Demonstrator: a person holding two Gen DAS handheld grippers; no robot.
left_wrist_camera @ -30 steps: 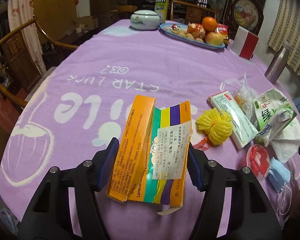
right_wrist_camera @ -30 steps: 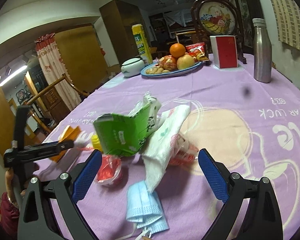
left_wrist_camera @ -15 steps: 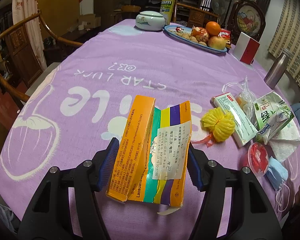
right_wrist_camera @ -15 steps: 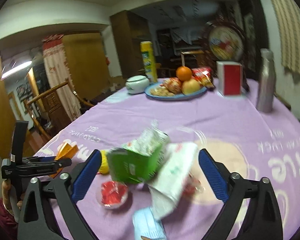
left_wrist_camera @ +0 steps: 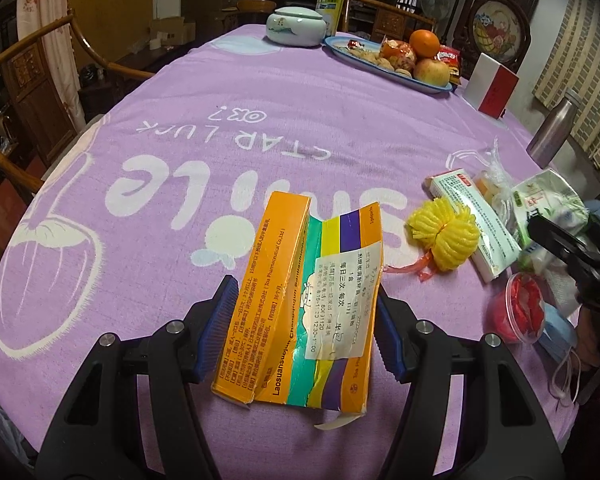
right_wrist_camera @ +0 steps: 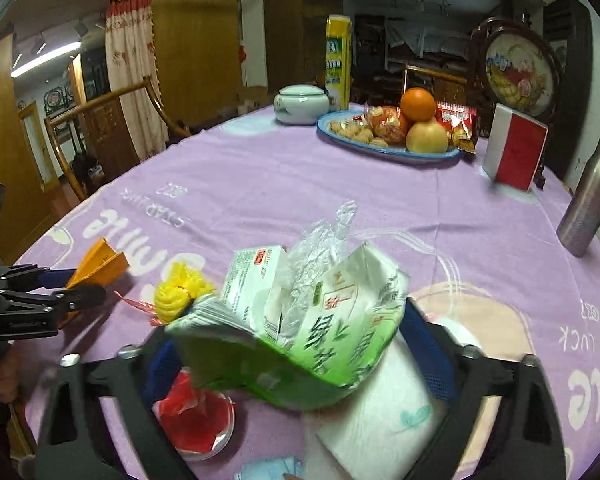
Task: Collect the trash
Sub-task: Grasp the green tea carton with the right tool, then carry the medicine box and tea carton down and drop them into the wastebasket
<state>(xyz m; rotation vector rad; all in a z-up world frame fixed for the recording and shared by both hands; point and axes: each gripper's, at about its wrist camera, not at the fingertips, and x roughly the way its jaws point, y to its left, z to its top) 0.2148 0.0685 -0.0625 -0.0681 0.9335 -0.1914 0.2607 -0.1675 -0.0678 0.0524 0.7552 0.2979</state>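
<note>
My left gripper [left_wrist_camera: 300, 332] is shut on a torn orange medicine box [left_wrist_camera: 300, 304] held above the purple tablecloth [left_wrist_camera: 220, 100]; the box also shows in the right wrist view [right_wrist_camera: 98, 266]. My right gripper [right_wrist_camera: 296, 348] has its blue pads against the sides of a crumpled green tea carton [right_wrist_camera: 300, 340], also seen in the left wrist view [left_wrist_camera: 548, 204]. Beside it lie a yellow foam net [left_wrist_camera: 444, 236], a white-green box [left_wrist_camera: 476, 216], a clear plastic wrapper [right_wrist_camera: 324, 240], a red-filled plastic cup [right_wrist_camera: 196, 420], a white tissue pack [right_wrist_camera: 384, 420] and a blue face mask [left_wrist_camera: 556, 332].
At the far end stand a blue fruit plate [right_wrist_camera: 388, 148], a white lidded jar [right_wrist_camera: 300, 104], a tall yellow can [right_wrist_camera: 338, 68], a red-white box [right_wrist_camera: 514, 152] and a steel bottle [right_wrist_camera: 588, 196]. Wooden chairs [left_wrist_camera: 24, 92] stand at the left.
My right gripper has moved forward and closed around the green tea carton. My left gripper still holds the orange box and has lifted slightly.
</note>
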